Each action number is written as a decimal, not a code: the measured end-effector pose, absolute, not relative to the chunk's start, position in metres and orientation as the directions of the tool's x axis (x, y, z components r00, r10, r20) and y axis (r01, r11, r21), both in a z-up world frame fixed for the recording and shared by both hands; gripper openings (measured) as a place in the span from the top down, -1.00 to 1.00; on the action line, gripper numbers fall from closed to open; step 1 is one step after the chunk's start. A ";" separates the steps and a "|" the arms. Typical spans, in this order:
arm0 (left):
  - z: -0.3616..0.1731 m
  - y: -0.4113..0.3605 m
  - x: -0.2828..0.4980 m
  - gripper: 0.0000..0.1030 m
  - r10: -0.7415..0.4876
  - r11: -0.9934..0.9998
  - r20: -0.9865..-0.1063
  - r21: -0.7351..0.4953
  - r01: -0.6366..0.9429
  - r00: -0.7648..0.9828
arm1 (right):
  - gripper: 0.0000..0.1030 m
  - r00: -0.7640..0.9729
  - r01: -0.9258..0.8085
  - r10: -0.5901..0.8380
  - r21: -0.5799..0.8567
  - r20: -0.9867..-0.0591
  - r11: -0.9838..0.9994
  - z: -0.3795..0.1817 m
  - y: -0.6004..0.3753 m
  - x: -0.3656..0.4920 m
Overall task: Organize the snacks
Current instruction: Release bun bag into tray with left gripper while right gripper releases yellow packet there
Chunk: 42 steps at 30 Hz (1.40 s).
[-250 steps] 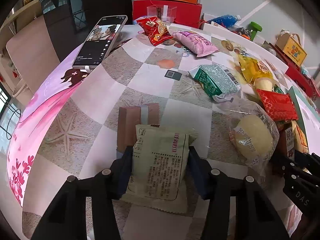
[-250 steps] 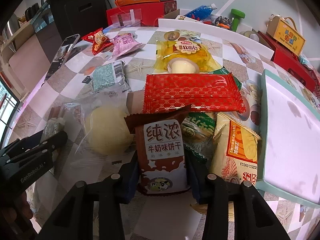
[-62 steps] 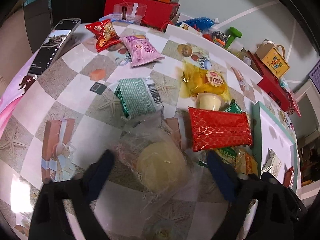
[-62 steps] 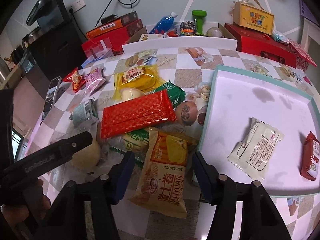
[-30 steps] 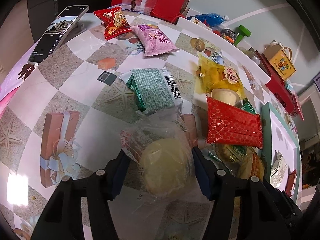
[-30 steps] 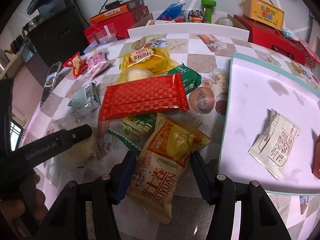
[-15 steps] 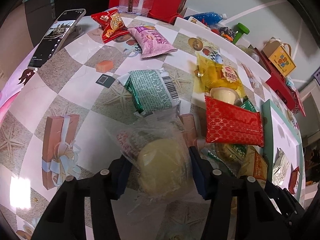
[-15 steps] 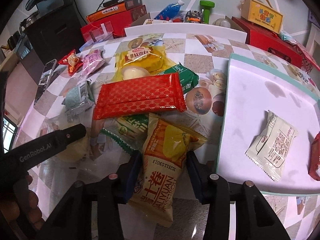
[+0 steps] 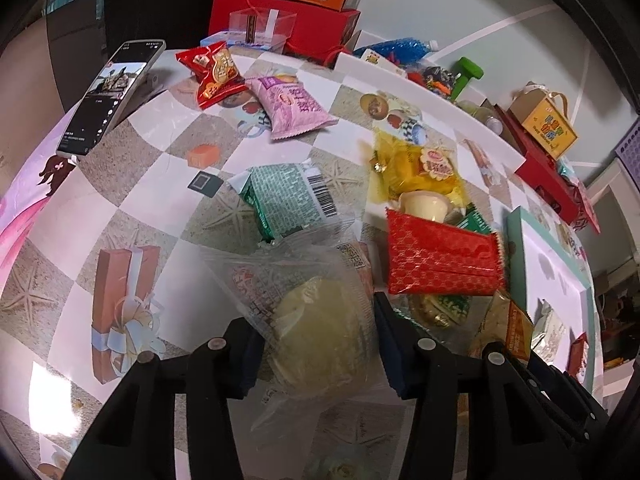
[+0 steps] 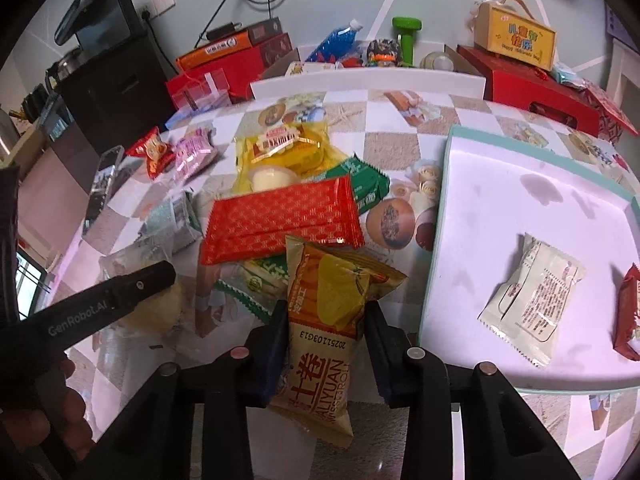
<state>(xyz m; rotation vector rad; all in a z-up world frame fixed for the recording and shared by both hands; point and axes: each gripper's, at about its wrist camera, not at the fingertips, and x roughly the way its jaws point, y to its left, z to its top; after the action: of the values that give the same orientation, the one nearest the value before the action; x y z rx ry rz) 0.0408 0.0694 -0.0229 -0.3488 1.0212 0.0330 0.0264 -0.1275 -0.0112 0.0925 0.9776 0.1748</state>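
A pale round bun in a clear bag (image 9: pixel 320 332) lies on the checked tablecloth between the pads of my left gripper (image 9: pixel 316 340). Its jaws are closing and press the bag on both sides. In the right wrist view an orange and yellow snack packet (image 10: pixel 328 292) stands pinched between the pads of my right gripper (image 10: pixel 326 336), whose jaws are closing too. The teal-rimmed white tray (image 10: pixel 500 184) lies just right of that packet. It holds a white sachet (image 10: pixel 532 296) and a red packet (image 10: pixel 628 312).
A red patterned wrapper (image 9: pixel 440 260), a green barcode packet (image 9: pixel 288 196), a yellow bag (image 9: pixel 416 172), a pink packet (image 9: pixel 292 108) and a small red packet (image 9: pixel 216 72) lie further back. A phone (image 9: pixel 108 96) leans at the far left. Boxes line the wall.
Both pairs of jaws have narrowed onto what lies between them: the left onto the bagged bun, the right onto the orange packet, which now bulges above the pads. Neither hand has shifted much.
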 end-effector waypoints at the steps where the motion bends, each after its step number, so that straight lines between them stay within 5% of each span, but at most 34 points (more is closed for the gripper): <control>1: -0.020 0.069 0.040 0.01 -0.136 0.944 -0.835 -0.273 -0.186 0.534 | 0.23 0.555 -0.107 0.195 0.164 -0.809 0.981 -0.009 -0.129 0.026; 19: 0.010 0.051 0.035 0.01 -0.189 0.943 -0.776 -0.313 -0.108 0.602 | 0.23 0.637 -0.086 0.204 0.195 -0.744 0.977 0.021 -0.148 0.019; 42: 0.025 -0.069 0.074 0.01 -0.366 0.930 -0.762 -0.308 0.199 0.534 | 0.23 0.701 0.266 -0.024 0.231 -0.712 0.936 0.035 -0.294 0.023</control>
<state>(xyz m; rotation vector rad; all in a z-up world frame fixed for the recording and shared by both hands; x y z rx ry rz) 0.0741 -0.0691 0.0253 -0.1928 0.9502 -0.3391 0.0235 -0.2942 0.0347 0.3306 0.7800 -0.1649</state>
